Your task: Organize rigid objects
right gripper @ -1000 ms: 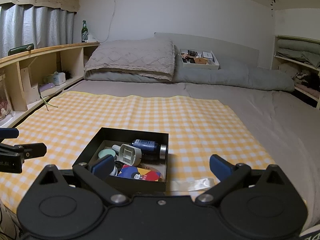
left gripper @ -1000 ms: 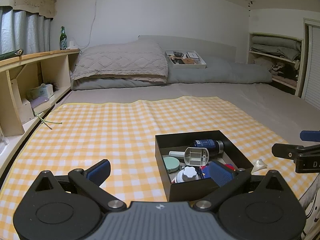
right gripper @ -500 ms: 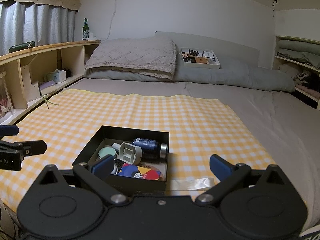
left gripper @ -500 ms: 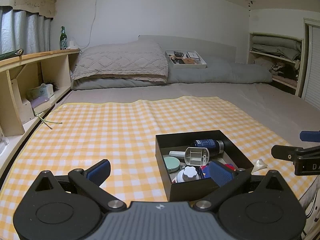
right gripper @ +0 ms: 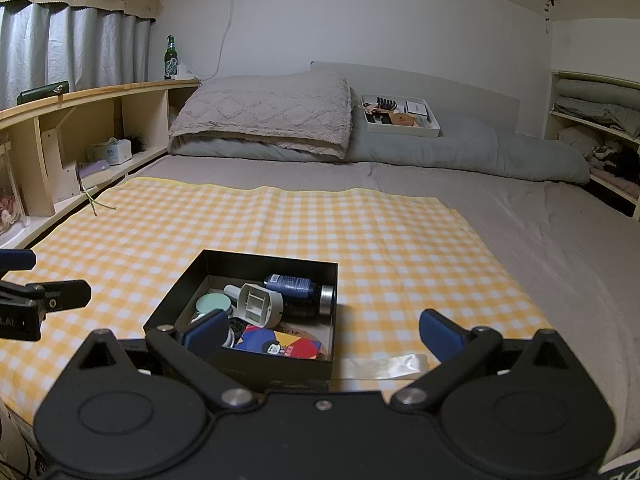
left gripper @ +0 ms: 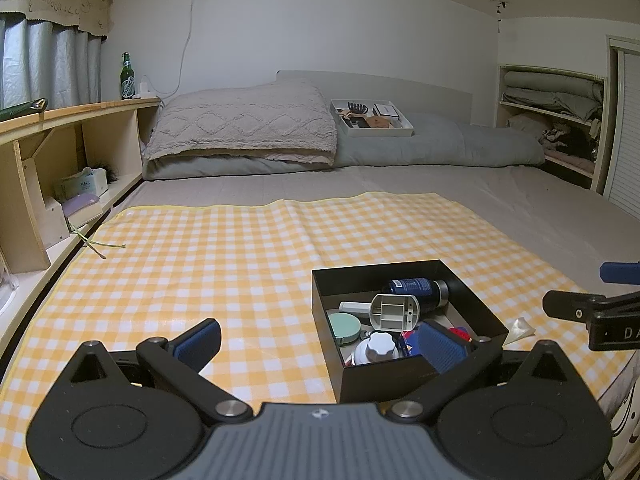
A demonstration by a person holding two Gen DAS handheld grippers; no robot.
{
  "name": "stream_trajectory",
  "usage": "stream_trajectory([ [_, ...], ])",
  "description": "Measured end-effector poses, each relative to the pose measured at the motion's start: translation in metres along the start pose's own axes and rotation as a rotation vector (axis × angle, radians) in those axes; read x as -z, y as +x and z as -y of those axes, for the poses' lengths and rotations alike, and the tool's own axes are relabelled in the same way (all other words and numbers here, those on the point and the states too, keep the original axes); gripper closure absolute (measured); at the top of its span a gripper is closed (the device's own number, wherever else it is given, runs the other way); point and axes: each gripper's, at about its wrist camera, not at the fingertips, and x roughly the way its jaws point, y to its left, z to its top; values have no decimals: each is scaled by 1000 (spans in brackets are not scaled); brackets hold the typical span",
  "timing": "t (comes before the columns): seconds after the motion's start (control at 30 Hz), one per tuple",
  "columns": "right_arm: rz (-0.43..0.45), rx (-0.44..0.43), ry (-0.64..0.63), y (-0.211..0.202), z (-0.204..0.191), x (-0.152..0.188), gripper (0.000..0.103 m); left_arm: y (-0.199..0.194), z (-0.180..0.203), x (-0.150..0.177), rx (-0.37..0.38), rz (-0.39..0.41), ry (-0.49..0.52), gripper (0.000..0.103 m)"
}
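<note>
A black box (right gripper: pixel 256 258) is set on a yellow checked cloth (right gripper: pixel 360 232) spread over a bed (right gripper: pixel 560 232). Inside the box are seen a dark blue bottle (right gripper: pixel 292 285) lying on its side, a white plastic holder (right gripper: pixel 260 306), a mint round tin (right gripper: pixel 213 305) and a colourful card (right gripper: pixel 280 344) (other items are partly hidden). The left tool (left gripper: pixel 320 340) and right tool (right gripper: pixel 322 332) are both held wide apart, empty, near the box's front edge.

Both grippers hovering, jaws spread.
The left gripper (left gripper: pixel 320 342) and right gripper (right gripper: pixel 322 332) are gaping wide, gripping nothing.
</note>
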Motion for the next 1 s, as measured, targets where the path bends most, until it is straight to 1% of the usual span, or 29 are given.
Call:
stream_trajectory([
  [1.0,-2,1,-1,0,0,0,1,-1,-2,-1,-2,2,-1,0],
])
